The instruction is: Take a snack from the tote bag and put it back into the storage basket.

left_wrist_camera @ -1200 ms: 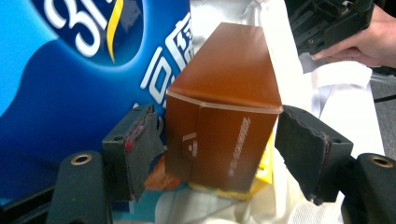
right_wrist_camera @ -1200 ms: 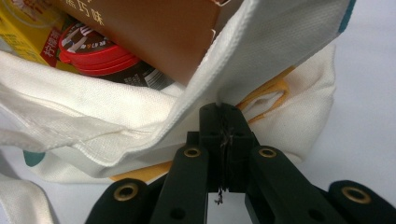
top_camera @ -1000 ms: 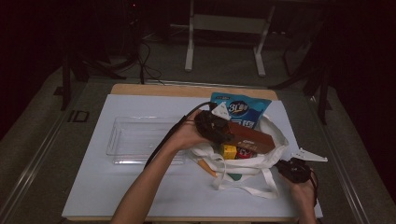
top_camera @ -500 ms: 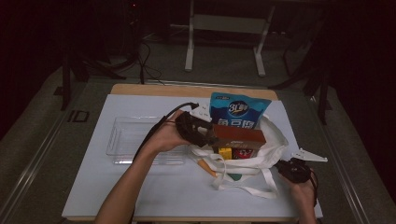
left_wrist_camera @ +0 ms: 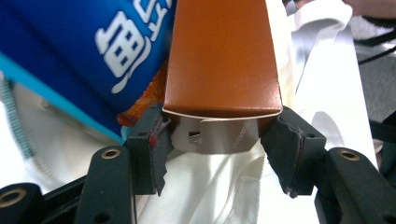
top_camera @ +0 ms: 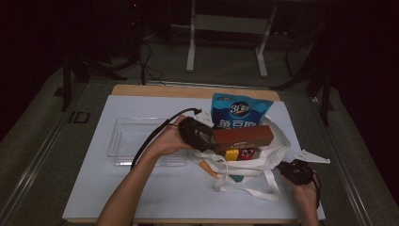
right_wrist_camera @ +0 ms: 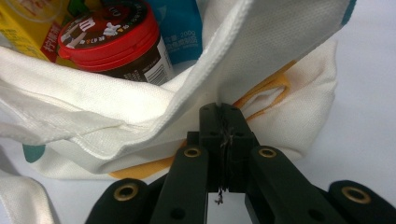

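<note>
Lifting the brown carton [left_wrist_camera: 223,56], left gripper [left_wrist_camera: 223,133] jaws clamped on its end, needs right gripper [right_wrist_camera: 226,122] jaws pinched shut on the tote bag [right_wrist_camera: 261,56] hem at lower right.

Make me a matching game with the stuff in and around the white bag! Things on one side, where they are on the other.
Things:
1. brown box
2. red-lidded jar
3. clear tray
4. white bag

Places:
A. left of the bag on the table
B. between the left gripper's jaws
C. inside the bag
D. its edge at the right gripper

Pairs: 1-B, 2-C, 3-A, 4-D
</note>
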The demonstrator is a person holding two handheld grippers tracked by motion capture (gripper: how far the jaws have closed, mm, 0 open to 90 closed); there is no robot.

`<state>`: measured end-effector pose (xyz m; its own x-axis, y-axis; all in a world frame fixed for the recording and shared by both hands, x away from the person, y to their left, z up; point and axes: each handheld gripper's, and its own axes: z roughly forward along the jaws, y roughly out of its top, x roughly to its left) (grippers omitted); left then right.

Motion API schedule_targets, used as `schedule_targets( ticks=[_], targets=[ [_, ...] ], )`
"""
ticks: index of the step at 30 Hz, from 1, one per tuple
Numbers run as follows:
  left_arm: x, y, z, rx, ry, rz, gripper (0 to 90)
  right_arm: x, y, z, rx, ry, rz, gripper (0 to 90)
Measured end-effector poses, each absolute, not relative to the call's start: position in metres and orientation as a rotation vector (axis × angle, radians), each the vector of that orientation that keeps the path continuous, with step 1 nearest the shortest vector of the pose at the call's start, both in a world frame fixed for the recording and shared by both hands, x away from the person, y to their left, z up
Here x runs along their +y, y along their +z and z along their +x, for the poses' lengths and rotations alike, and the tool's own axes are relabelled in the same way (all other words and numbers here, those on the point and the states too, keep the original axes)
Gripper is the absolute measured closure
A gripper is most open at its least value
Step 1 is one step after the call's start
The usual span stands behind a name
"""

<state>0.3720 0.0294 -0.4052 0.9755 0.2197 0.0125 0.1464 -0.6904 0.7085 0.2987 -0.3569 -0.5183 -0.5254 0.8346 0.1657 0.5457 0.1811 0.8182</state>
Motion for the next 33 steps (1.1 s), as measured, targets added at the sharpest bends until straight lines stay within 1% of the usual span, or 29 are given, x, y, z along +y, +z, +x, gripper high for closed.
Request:
schedule_targets(
  ticks=[8, 10, 14, 22, 26, 29, 31, 33],
  targets=[
    [0.046, -0.399, 0.369, 0.242, 0.140, 2.362, 43.5, -0.357, -0.519, 0.299, 2.144, 1.270, 1.313, 88.6],
    [0.048, -0.401, 0.368, 0.250, 0.133, 2.385, 43.3, -0.357, -0.519, 0.299, 2.144, 1.269, 1.312, 88.6],
    [0.049, -0.399, 0.369, 0.252, 0.116, 2.380, 42.0, -0.356, -0.519, 0.299, 2.144, 1.268, 1.315, 88.6],
    [0.041, -0.394, 0.371, 0.256, 0.081, 2.358, 32.3, -0.357, -0.519, 0.299, 2.146, 1.267, 1.313, 88.6],
    [0.037, -0.391, 0.372, 0.260, 0.078, 2.373, 30.8, -0.357, -0.519, 0.299, 2.148, 1.267, 1.313, 88.5],
    [0.033, -0.386, 0.373, 0.265, 0.073, 2.381, 30.9, -0.357, -0.519, 0.299, 2.148, 1.267, 1.312, 88.5],
    [0.031, -0.384, 0.374, 0.263, 0.057, 2.386, 33.7, -0.357, -0.519, 0.299, 2.149, 1.265, 1.313, 88.5],
    [0.029, -0.382, 0.376, 0.273, 0.054, 2.398, 33.9, -0.357, -0.520, 0.299, 2.150, 1.265, 1.313, 88.5]
  ],
)
